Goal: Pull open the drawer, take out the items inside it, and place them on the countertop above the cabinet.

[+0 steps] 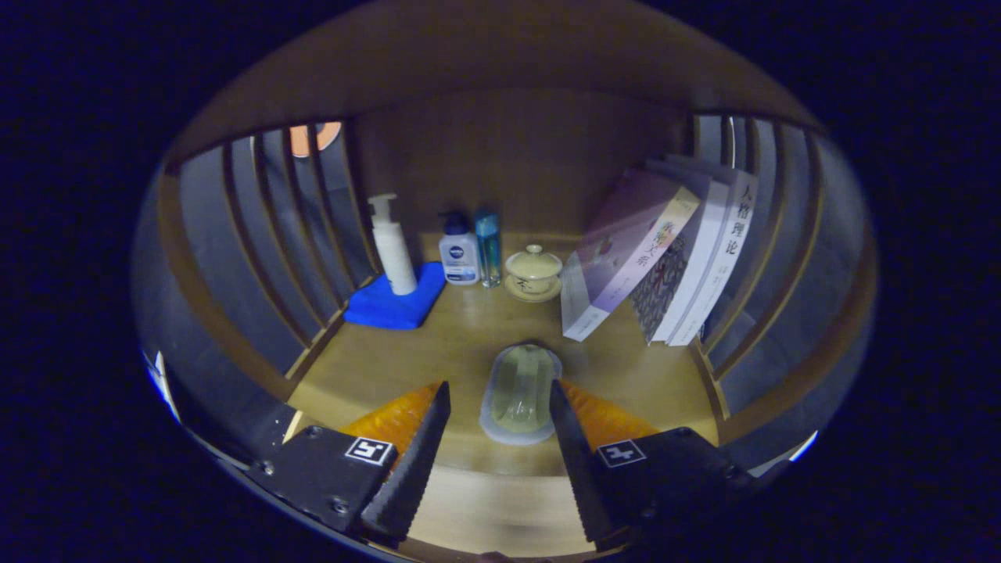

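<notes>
Bench of wood, slatted sides, carrying pump bottles on a blue cloth, a lidded cup and leaning books. Hand-held gripper spread, a soap dish lying between its fingers, untouched.

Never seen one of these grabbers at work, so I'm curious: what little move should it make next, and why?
Probably draw straight back. The gripper is open, and the clear packet lies flat on the wooden countertop between its fingers, neither visibly pressing on it. It looks set down, so backing away without nudging it seems right.
</notes>
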Action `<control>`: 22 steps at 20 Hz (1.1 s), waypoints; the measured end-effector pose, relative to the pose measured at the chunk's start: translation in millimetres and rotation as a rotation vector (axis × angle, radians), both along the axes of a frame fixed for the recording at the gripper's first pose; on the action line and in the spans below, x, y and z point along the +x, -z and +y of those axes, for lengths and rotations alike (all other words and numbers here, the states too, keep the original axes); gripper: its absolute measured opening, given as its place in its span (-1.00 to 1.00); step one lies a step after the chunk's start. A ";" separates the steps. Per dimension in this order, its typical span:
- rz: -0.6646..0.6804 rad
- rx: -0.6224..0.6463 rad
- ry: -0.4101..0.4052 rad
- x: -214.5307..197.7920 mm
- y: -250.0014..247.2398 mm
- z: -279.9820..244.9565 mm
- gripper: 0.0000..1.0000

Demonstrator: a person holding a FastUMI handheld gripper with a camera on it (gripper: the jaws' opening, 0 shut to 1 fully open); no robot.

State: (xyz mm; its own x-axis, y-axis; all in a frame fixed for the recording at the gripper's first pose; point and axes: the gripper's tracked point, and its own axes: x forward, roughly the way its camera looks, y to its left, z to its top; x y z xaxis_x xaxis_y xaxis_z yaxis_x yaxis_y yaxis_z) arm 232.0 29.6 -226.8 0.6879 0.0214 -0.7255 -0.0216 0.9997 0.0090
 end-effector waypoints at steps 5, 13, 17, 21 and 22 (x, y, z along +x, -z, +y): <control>-0.089 0.020 -0.062 -63.7 -14.9 11.9 0.80; -0.260 0.032 -0.070 -148.9 -19.9 22.8 0.97; -0.356 0.048 -0.142 -188.0 -4.1 37.5 0.97; -0.403 0.068 -0.119 -222.6 20.7 35.2 0.96; -0.434 0.070 -0.116 -230.0 24.6 36.0 0.97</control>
State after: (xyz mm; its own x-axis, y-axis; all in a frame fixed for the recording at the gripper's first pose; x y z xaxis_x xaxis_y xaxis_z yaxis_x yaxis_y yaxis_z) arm 2.0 65.6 -251.4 0.9180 0.1551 -0.3649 -0.1502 0.9878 0.0421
